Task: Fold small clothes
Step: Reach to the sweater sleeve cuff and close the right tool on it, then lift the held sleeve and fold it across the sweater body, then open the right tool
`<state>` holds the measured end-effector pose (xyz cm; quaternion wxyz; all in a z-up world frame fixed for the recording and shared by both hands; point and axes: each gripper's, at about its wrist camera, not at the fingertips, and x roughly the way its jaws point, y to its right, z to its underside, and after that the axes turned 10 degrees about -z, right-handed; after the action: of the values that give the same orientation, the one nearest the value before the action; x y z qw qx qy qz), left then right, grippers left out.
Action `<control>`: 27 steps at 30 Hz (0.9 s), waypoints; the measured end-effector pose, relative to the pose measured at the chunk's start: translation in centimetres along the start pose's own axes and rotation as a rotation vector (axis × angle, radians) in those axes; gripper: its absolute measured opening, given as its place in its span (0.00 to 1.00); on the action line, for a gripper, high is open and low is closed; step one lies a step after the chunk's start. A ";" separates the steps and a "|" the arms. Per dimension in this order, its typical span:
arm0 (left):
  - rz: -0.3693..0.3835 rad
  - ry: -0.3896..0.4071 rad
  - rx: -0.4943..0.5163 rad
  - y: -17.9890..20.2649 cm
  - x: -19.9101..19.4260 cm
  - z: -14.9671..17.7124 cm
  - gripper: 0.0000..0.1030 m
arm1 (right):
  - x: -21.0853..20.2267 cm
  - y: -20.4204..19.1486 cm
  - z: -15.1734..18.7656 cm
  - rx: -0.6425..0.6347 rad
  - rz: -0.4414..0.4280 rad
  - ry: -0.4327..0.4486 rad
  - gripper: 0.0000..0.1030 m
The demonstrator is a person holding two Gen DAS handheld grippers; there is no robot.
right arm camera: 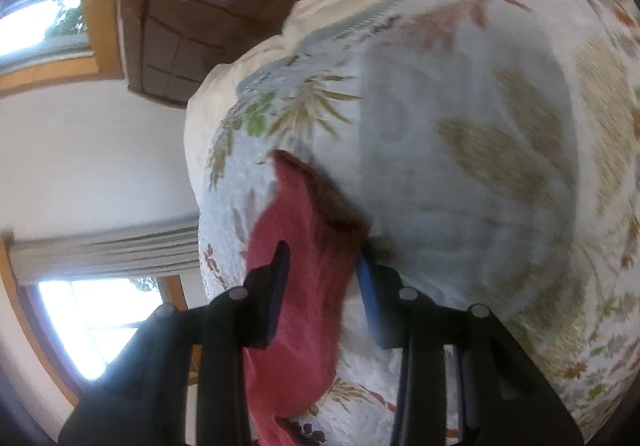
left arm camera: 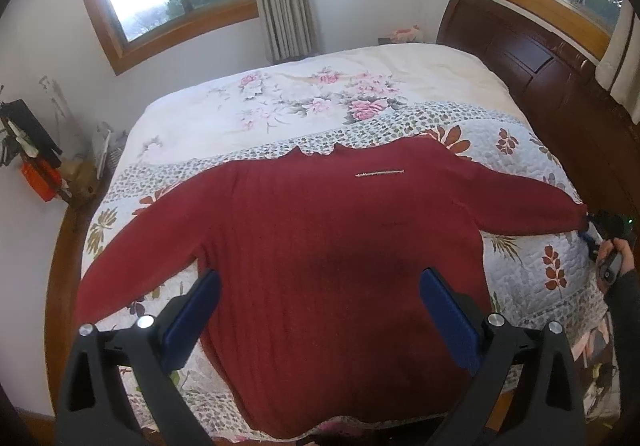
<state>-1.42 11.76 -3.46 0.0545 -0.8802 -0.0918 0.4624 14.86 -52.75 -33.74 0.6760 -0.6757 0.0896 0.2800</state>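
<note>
We see the left gripper (left arm camera: 320, 310) with its blue-padded fingers (left arm camera: 200, 310) spread wide, holding nothing, above the lower body of a red sweater (left arm camera: 332, 254). The sweater lies flat on a floral quilt (left arm camera: 532, 266), collar toward the far window, sleeves stretched left to right. The right gripper (right arm camera: 324, 266) straddles the right cuff (right arm camera: 308, 206); we cannot tell if it grips.

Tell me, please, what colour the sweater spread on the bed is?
Dark red, with a thin pale bar on the chest; the sweater shows best in the left wrist view.
</note>
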 end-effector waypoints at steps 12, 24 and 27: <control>0.014 -0.038 -0.087 -2.5 1.0 0.9 0.97 | -1.2 -3.3 2.2 -0.146 0.045 0.006 0.14; 0.080 -0.038 -0.166 -9.6 4.6 1.8 0.97 | -1.2 -19.6 15.4 -0.622 0.020 -0.047 0.13; 0.116 -0.034 -0.194 -11.3 5.4 1.8 0.97 | -0.6 -24.1 20.1 -0.738 -0.005 -0.081 0.13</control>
<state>-1.15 23.96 -6.77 -0.0597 -0.8773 -0.0859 0.4684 21.28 -31.88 -11.21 0.3904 -0.8626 -0.0460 0.3184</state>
